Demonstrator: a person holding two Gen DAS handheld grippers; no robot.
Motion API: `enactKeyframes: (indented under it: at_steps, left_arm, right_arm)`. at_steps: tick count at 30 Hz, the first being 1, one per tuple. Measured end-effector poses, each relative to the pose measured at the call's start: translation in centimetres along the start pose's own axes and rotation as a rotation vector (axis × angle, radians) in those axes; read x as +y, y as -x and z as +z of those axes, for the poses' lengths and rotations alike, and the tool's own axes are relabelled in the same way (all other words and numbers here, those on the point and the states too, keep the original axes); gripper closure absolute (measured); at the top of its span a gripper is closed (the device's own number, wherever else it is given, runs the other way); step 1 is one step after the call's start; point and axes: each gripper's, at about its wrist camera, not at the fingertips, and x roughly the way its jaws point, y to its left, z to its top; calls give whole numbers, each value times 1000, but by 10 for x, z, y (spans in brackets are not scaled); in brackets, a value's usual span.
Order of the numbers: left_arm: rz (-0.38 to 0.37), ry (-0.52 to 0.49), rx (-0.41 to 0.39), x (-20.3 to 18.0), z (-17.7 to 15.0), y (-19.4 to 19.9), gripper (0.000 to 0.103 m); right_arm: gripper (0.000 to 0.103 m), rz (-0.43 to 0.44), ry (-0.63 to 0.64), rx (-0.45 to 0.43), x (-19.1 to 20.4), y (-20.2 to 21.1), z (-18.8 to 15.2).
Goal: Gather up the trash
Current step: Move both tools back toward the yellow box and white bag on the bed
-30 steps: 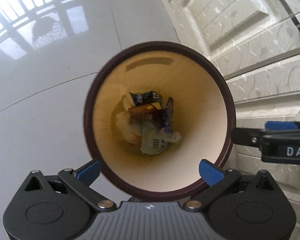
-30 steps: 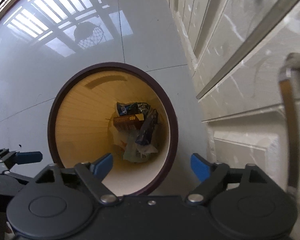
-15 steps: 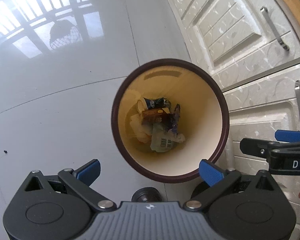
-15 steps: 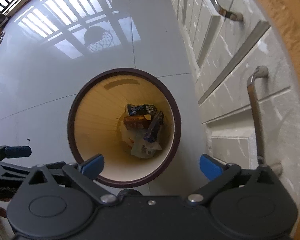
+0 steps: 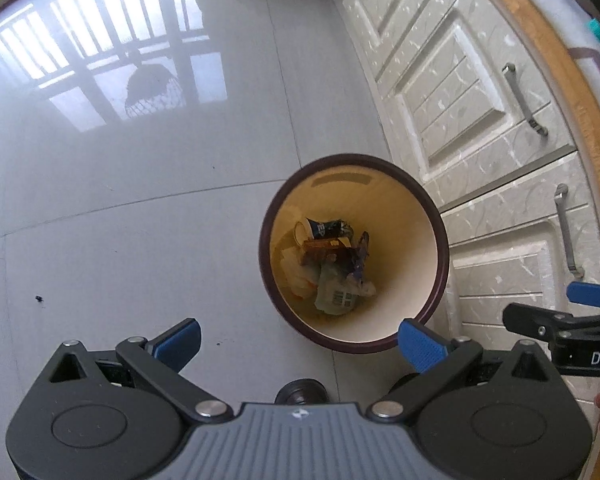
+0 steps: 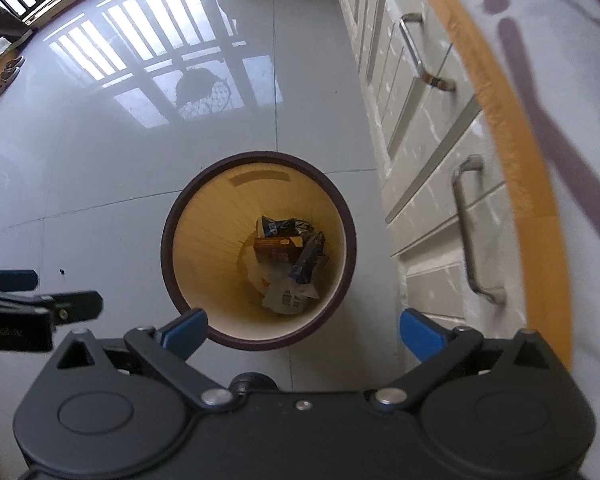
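A round waste bin with a dark brown rim (image 5: pixel 436 216) (image 6: pixel 260 158) and cream inside stands on the grey tiled floor next to the cabinets. Trash lies at its bottom: a blue paper cup (image 5: pixel 324 229) (image 6: pixel 278 226), a brown carton (image 5: pixel 320 249) (image 6: pixel 274 249), a dark wrapper (image 5: pixel 360 256) (image 6: pixel 308 258) and a white barcoded wrapper (image 5: pixel 336 298) (image 6: pixel 286 300). My left gripper (image 5: pixel 298 342) is open and empty, high above the bin. My right gripper (image 6: pixel 302 330) is open and empty, also high above it. Each gripper shows at the edge of the other's view.
White cabinet doors and drawers with metal handles (image 5: pixel 524 100) (image 6: pixel 466 228) run along the right. A wooden counter edge (image 5: pixel 580 92) (image 6: pixel 512 160) lies above them. The glossy floor (image 5: pixel 120 200) reflects a window. A small dark speck (image 5: pixel 39 299) lies on the floor at left.
Both grippers have risen away from the bin, which now looks smaller and farther below. More floor, cabinets and the counter edge have come into view. Both stay open.
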Motion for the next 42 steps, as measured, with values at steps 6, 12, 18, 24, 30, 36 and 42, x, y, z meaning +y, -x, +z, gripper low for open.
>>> enactKeyframes:
  at_steps: [6,12,18,24,30,36,42]
  left_arm:
    - [16,9,-34,2,-11,23,0]
    - [15,40,-72,6,-19,44,0]
    - [11,81,-111,9,-23,63,0]
    - [0,102,-142,5,-22,76,0]
    - [-9,80,-180,-14,-16,90,0]
    - [-21,51,-238,-44,-3,103,0]
    - [-35,24,-295,-82,8,107,0]
  right_arm:
    - [0,-7,1,-34,0,24,-5]
    - [0,-17,2,-71,-1,46,-9]
    - [0,-18,11,-108,-1,65,-12]
    - [0,0,2,-144,-8,84,-14]
    - [0,10,-27,-208,-27,108,-11]
    - [0,5,-76,-281,-61,129,-10]
    - [0,-17,-124,-351,-106,145,-10]
